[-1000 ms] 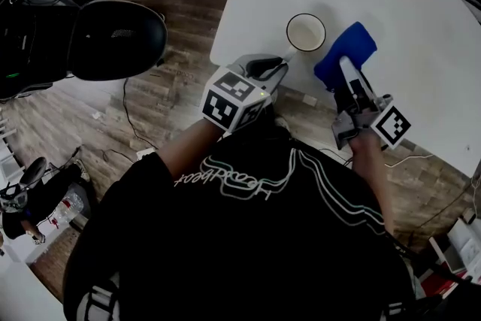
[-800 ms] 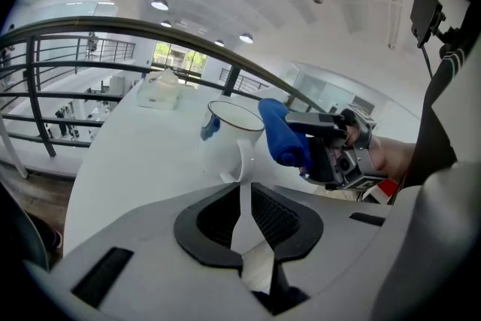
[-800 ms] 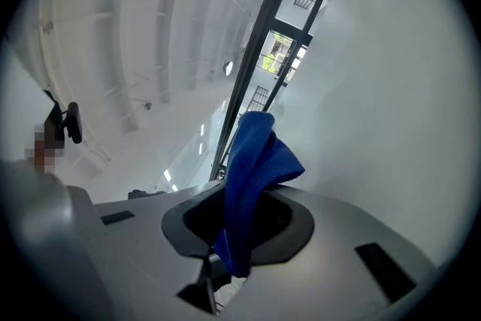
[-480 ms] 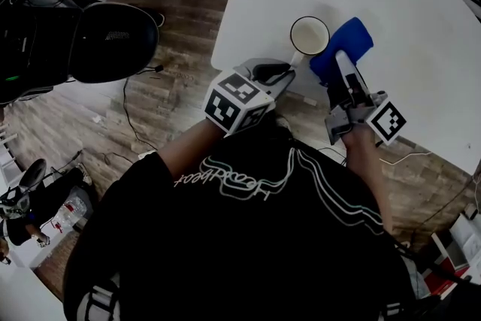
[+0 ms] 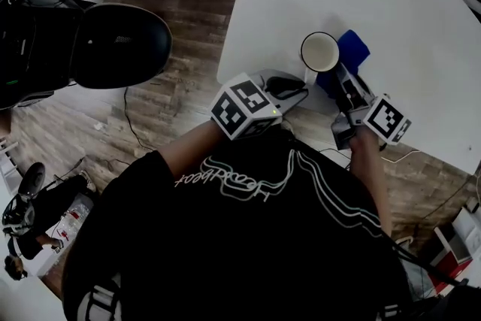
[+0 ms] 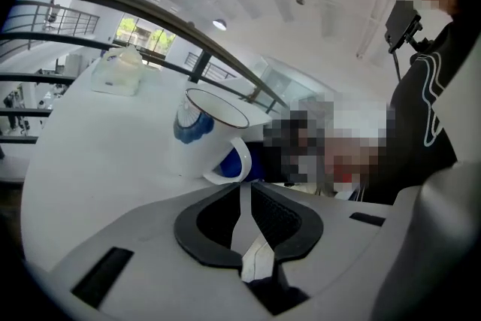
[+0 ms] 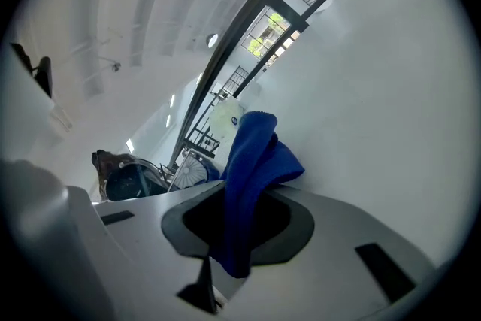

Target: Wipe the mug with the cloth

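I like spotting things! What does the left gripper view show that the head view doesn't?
Left gripper view only: the blue pattern on the side of the mug, and its handle pinched by the left gripper. Head view only: the black chair, the wooden floor and the right gripper. Both: the mug, the blue cloth and the white table.

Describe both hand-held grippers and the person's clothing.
Both the left hand-held gripper and the right hand-held gripper have pale grey bodies, dark-lined jaws and a cube of black-and-white square markers. The person wears a black short-sleeved shirt with pale line print.
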The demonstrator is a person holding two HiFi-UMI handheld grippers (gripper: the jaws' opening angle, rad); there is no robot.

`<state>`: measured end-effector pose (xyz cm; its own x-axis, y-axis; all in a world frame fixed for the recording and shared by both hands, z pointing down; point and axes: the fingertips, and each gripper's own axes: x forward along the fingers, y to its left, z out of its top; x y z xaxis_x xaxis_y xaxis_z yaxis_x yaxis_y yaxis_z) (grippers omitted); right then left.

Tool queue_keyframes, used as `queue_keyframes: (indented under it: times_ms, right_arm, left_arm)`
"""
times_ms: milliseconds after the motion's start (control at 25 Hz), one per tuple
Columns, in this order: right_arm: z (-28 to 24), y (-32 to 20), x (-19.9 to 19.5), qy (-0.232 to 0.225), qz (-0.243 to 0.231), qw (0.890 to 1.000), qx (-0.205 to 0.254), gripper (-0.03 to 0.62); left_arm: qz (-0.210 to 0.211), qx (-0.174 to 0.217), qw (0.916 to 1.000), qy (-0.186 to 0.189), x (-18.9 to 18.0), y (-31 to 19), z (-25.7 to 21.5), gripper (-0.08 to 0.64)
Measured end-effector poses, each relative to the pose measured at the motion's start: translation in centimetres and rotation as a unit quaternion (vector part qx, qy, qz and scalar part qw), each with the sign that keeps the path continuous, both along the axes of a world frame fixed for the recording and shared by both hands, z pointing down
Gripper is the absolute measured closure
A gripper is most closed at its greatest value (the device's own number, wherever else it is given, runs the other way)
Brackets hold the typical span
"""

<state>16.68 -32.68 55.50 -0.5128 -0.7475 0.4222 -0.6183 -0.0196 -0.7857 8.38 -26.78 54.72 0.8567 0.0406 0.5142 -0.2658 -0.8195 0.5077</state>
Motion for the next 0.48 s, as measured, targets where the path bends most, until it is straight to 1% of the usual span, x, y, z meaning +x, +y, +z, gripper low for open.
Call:
queue_keyframes:
  times_ms: [120, 240, 360, 480]
  right_arm:
    - [0.8, -1.8, 0.6, 0.024, -0.007, 0.999, -0.024, 0.528]
    - [1.2, -3.4, 1.3, 0.034, -0.005, 0.999, -0.032, 0.528]
    - [0.7, -3.5, 1.3, 0.049, 0.0, 0.999, -0.017, 0.528]
    - [-1.2, -1.1, 0.7, 0.068, -0.004, 0.998, 0.018, 0.528]
  left_arm:
    - [0.027, -0.014, 0.9995, 0.006, 0.7, -1.5, 0.3, 0.509]
    - [0.045, -0.027, 0.9986, 0.008, 1.2, -2.9, 0.8, 0.509]
    - [0.046, -0.021, 0.9987, 0.004, 0.3, -3.3, 1.1, 0.509]
    - [0.034, -0.001, 0.9994, -0.004, -1.6, -1.5, 0.7, 0.509]
